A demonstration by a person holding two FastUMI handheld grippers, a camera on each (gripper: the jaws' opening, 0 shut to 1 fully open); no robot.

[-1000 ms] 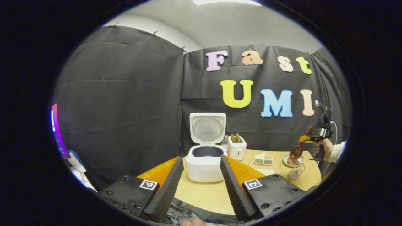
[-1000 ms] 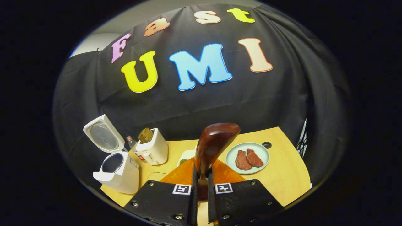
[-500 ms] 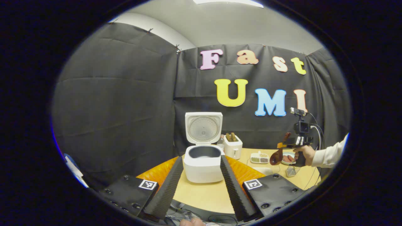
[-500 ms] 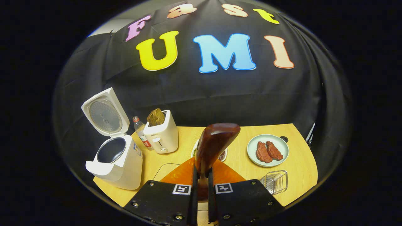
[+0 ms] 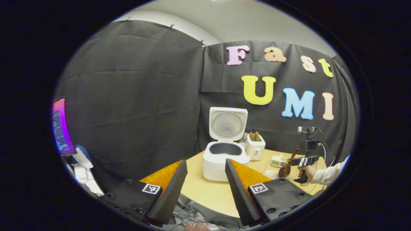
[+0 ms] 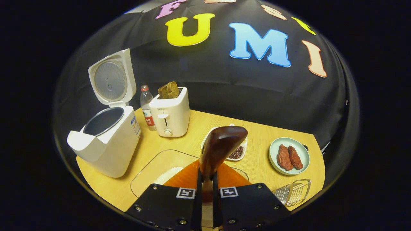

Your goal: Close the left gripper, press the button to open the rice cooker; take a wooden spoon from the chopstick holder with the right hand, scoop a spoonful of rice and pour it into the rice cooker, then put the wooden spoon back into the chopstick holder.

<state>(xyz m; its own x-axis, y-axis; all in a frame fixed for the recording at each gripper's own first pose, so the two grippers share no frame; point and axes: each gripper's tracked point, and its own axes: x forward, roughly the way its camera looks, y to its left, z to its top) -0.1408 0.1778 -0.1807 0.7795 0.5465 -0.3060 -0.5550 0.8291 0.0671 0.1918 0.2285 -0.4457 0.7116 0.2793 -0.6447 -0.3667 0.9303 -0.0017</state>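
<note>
Right gripper view: right gripper (image 6: 205,189) pinches one wooden spoon (image 6: 220,149) by its handle, bowl just above the glass rice dish (image 6: 151,170), right of one open rice cooker (image 6: 107,141). Stiff, light, probably slick; grip mid-handle. Left gripper (image 5: 204,189) stands spread, empty.

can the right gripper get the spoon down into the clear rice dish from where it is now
Probably yes. The right gripper is shut on the wooden spoon, whose bowl hangs just above the clear dish. The dish is open on top, and the rice lies bare with nothing over it.
</note>
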